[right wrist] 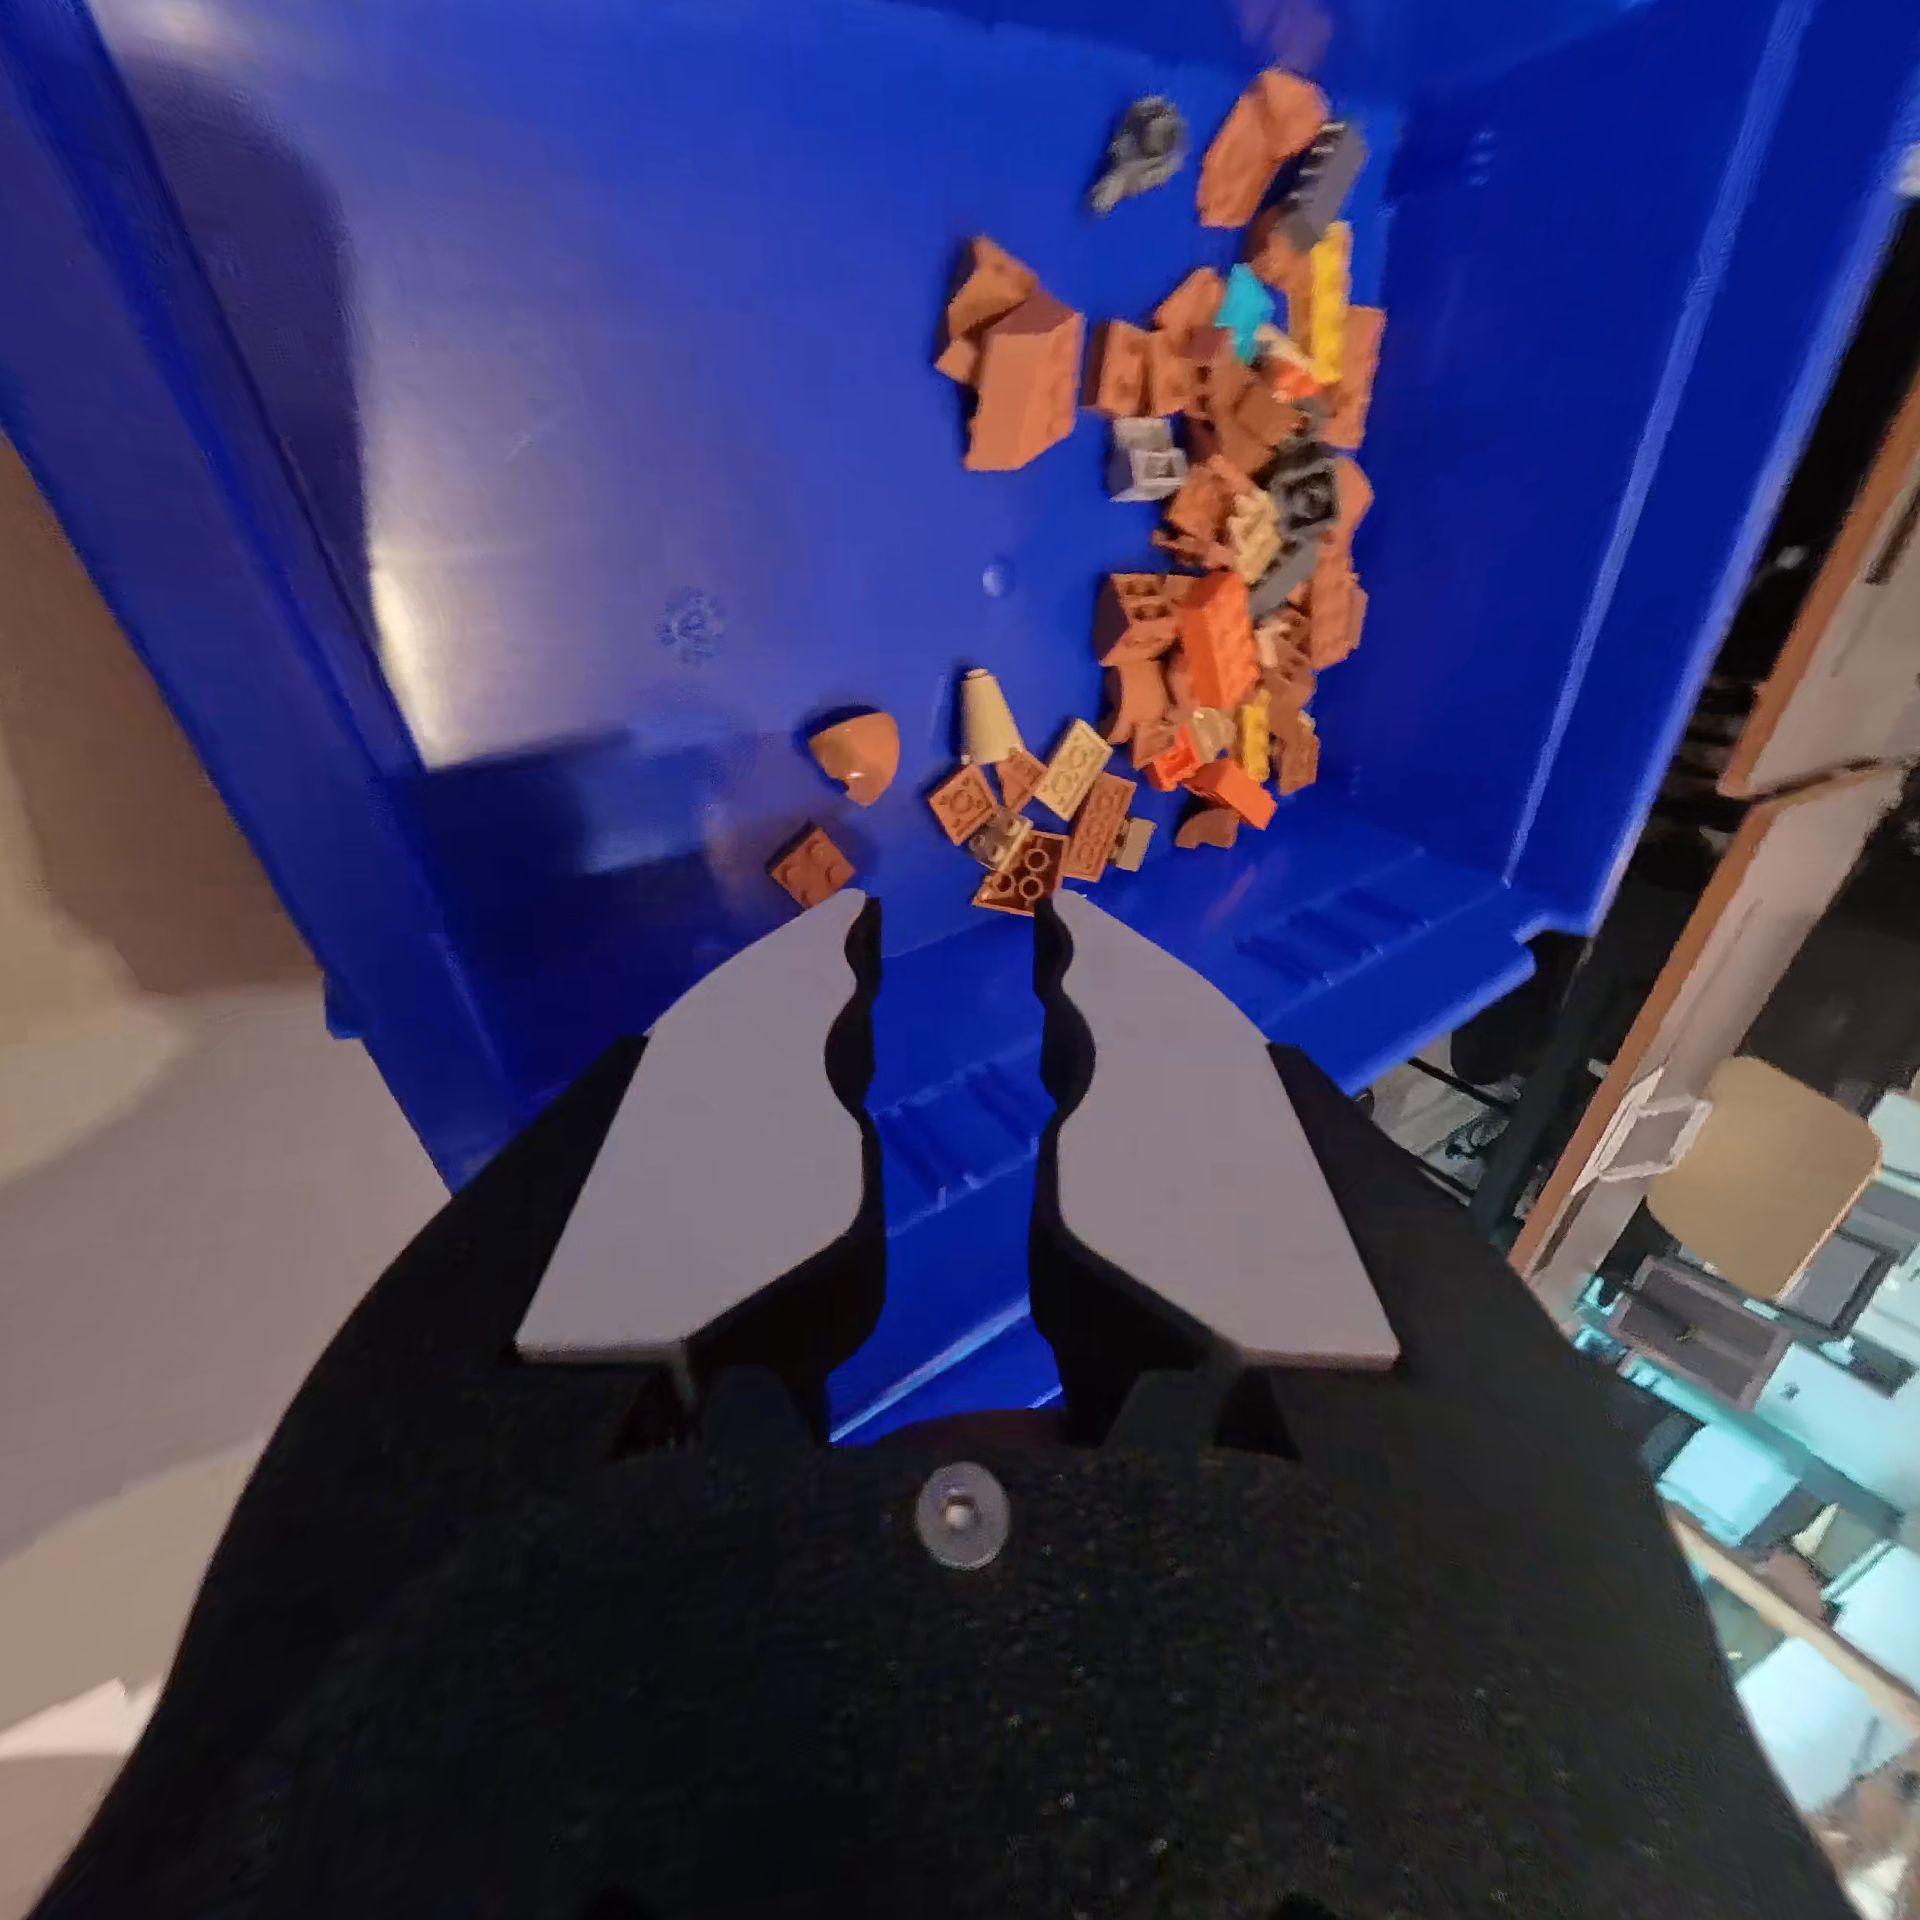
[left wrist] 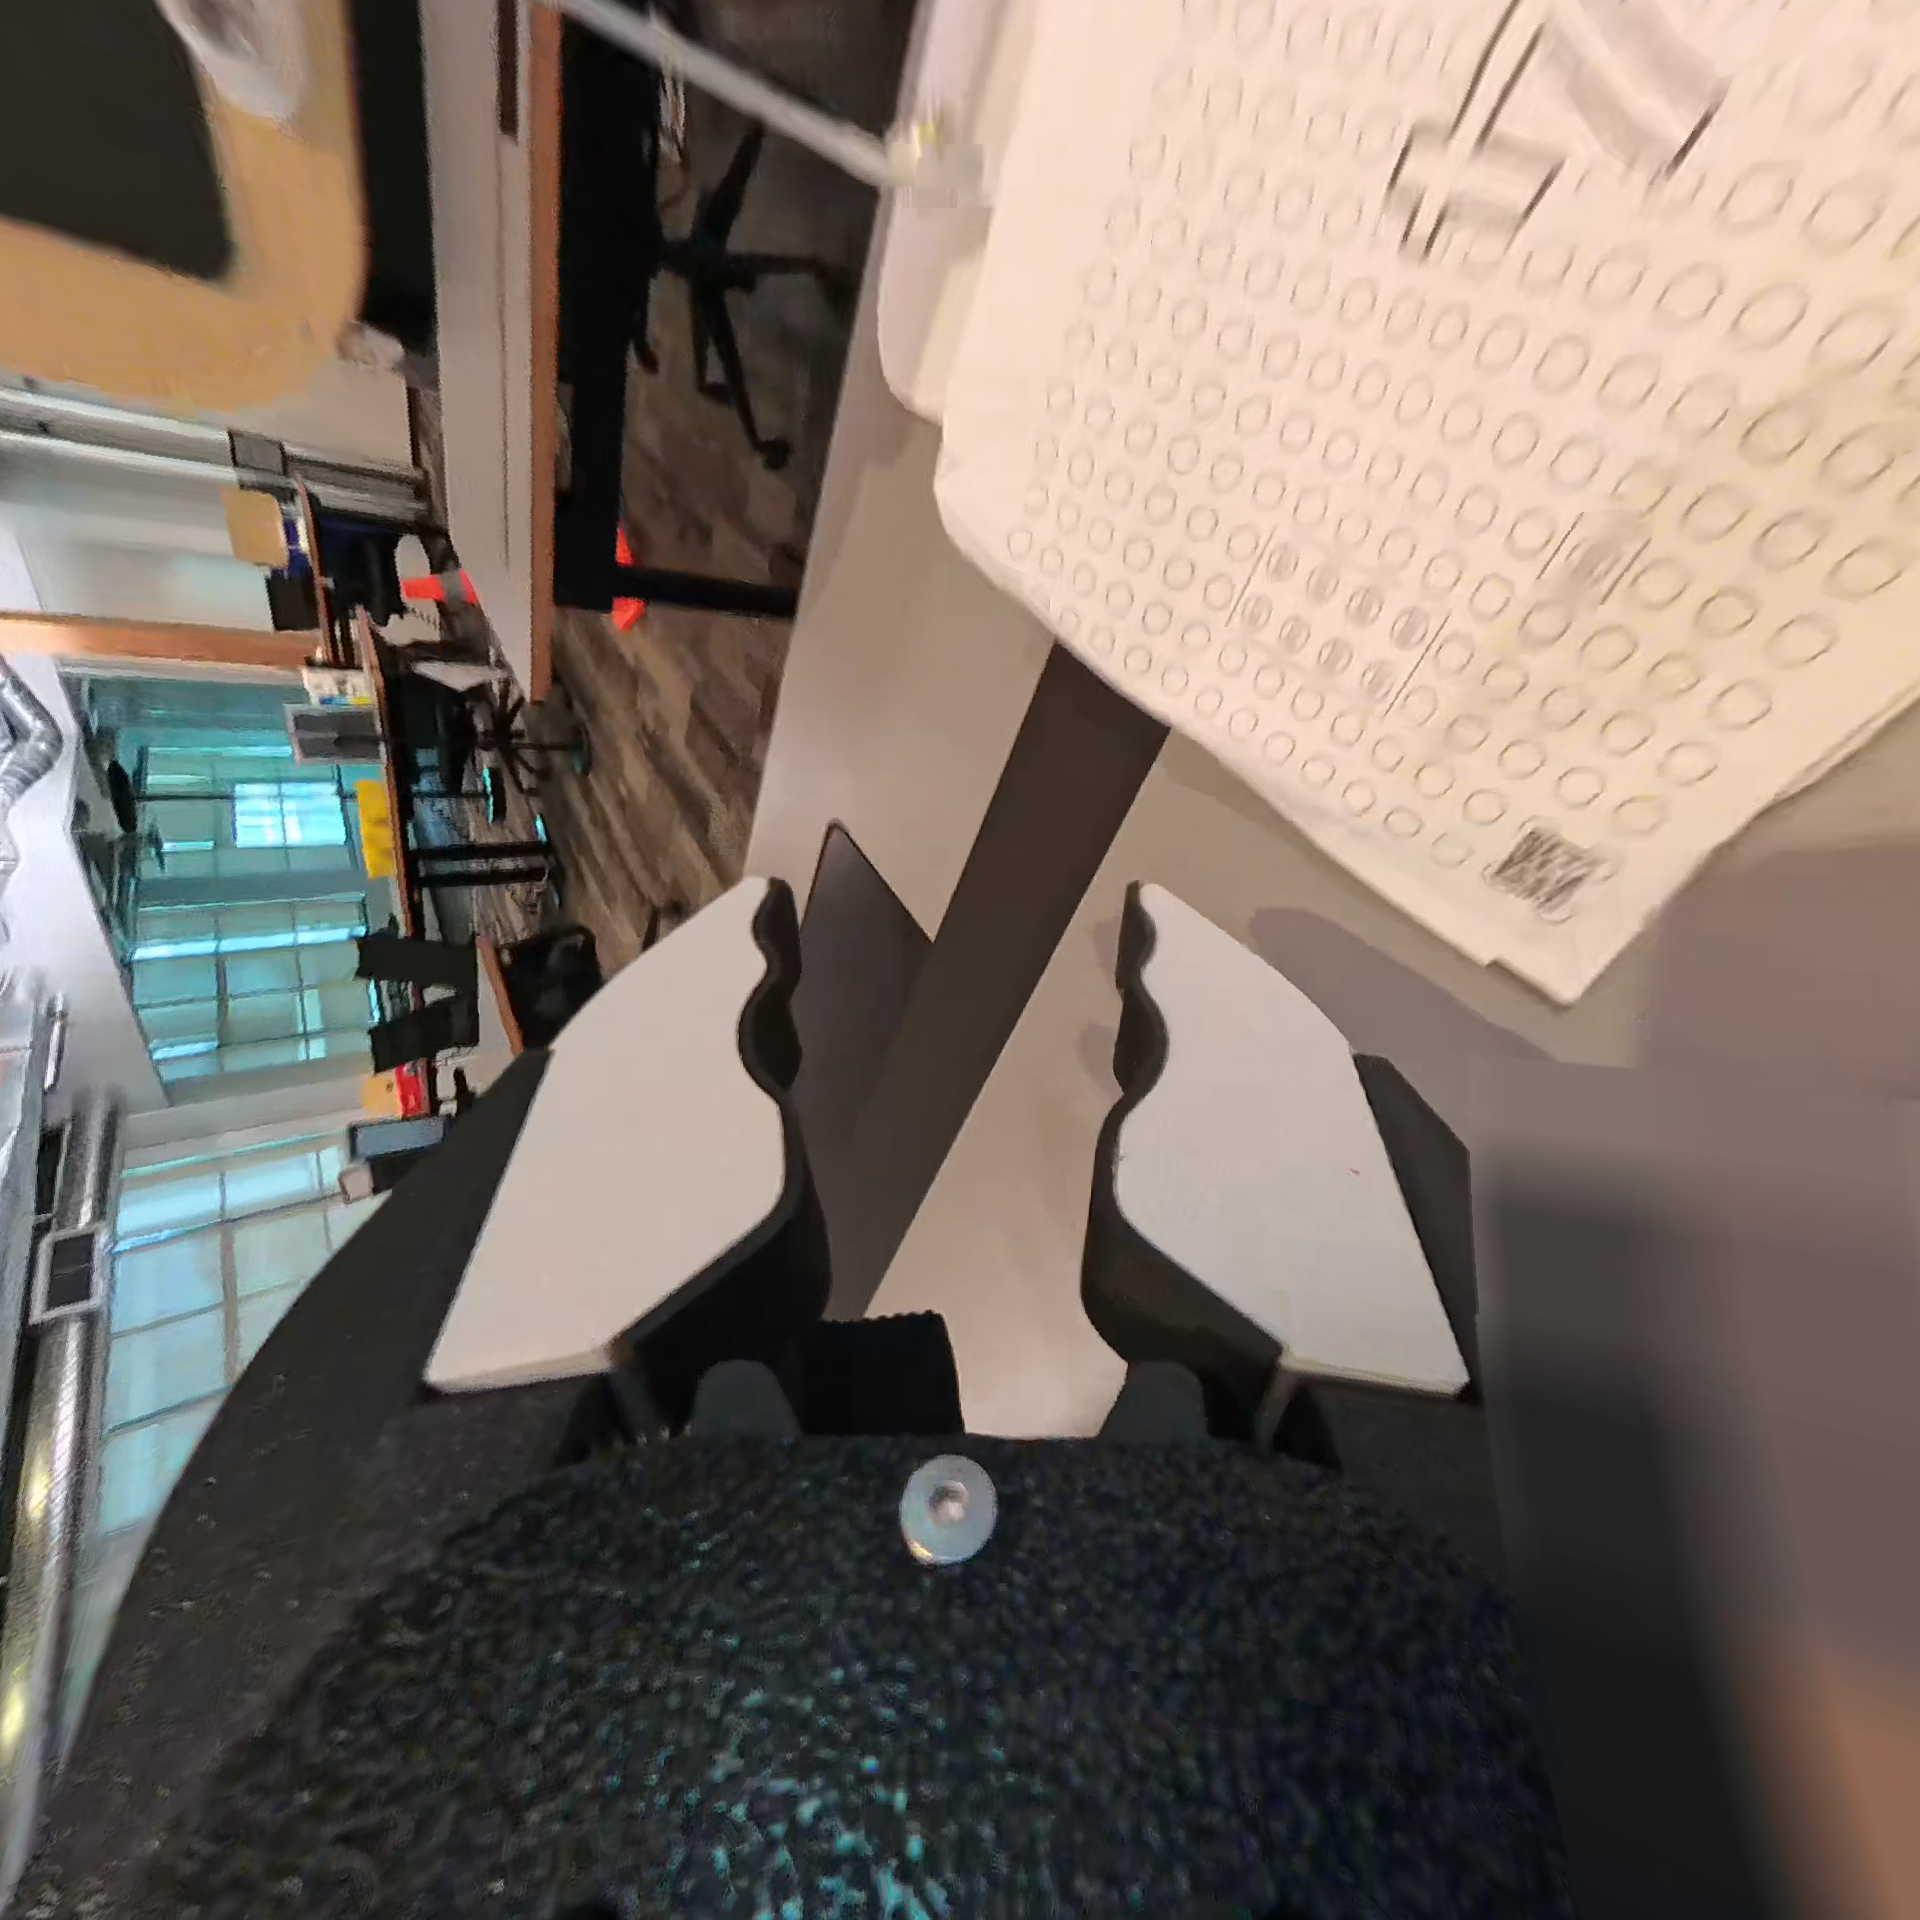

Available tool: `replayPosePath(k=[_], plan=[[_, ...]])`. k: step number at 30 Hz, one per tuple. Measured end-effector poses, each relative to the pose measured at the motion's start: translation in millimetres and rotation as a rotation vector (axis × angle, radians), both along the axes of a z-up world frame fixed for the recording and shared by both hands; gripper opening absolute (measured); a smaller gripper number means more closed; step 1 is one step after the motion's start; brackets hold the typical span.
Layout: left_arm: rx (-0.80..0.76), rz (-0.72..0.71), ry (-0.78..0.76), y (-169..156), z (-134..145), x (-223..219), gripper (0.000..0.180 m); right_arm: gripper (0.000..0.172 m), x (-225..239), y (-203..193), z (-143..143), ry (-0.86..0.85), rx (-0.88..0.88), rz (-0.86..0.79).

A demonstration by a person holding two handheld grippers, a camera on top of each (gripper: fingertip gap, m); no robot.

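While left gripper [left wrist: 961, 904] gapes empty beside white studded plate [left wrist: 1455, 468] | right gripper [right wrist: 956, 914], open, empty, faces bricks [right wrist: 1226, 582] in blue bin [right wrist: 520, 416]

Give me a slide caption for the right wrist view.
Open tool over a blue bin of mostly brown bricks.

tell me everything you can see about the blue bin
The blue bin looks like glossy moulded plastic, with raised walls, a ribbed lip at its near edge and a shiny bare floor. Small toy bricks, mostly brown and orange, lie along its right side. The right gripper hangs open over its near edge.
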State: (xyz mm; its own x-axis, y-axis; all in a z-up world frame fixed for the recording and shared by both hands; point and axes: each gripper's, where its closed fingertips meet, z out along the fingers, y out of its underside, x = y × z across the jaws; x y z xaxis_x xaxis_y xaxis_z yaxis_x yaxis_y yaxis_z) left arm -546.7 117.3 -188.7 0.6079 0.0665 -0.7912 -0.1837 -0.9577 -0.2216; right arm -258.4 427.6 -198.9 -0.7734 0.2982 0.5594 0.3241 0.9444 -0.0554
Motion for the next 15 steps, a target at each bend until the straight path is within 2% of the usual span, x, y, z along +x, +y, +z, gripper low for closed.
replayPosePath(k=[4, 7, 12, 13, 15], plan=[[0.188, -0.157, -0.1, 31.8, 21.9, 41.1, 0.054, 0.028, -5.2, -4.7, -22.3, -0.188, 0.106, 0.08], [0.331, -0.254, -0.195, 43.2, 39.2, 73.1, 0.051, 0.03, -6.5, -1.5, -40.0, -0.306, 0.185, 0.091], [0.468, -0.332, -0.249, 33.0, 58.8, 102.1, 0.049, 0.033, -16.3, 0.6, -57.1, -0.347, 0.253, 0.084], [0.489, -0.338, -0.255, 29.1, 61.0, 104.8, 0.048, 0.027, -20.2, 2.2, -58.7, -0.335, 0.27, 0.082], [0.532, -0.343, -0.269, 21.4, 64.4, 107.7, 0.047, 0.029, -32.0, 7.7, -57.3, -0.286, 0.313, 0.071]])
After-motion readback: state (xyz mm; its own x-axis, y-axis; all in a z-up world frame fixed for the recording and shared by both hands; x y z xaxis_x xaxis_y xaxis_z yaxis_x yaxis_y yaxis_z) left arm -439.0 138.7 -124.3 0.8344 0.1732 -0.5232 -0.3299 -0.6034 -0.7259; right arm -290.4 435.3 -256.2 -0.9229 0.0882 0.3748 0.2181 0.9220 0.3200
